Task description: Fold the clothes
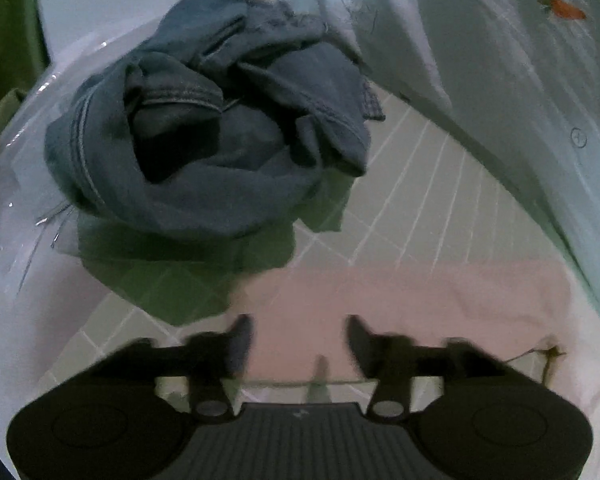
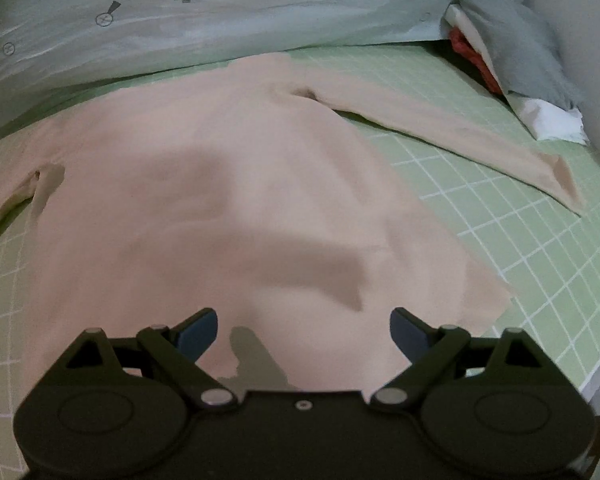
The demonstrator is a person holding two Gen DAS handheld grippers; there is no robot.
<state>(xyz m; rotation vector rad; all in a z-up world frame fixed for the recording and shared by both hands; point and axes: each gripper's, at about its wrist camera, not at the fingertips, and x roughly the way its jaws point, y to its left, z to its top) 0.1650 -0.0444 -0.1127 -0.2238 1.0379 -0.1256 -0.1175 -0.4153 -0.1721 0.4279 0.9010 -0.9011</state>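
Pink long-sleeve top (image 2: 220, 184) lies spread flat on the green grid bedsheet (image 2: 500, 240), directly ahead of and under the right gripper (image 2: 304, 332); both sleeves out to the sides, no fold made yet as far as visible. Right gripper jaws wide apart, holding nothing. Left gripper (image 1: 300, 340) jaws parted, empty, over the top's edge (image 1: 400, 300). Crumpled denim garment (image 1: 208, 132) ahead-left of it, unfolded. Judgement: early stage, folding all remains.

Green grid sheet (image 2: 500, 216) under carrot-print duvet (image 2: 260, 20) (pale blue); clear plastic bag (image 1: 24, 152) at left.
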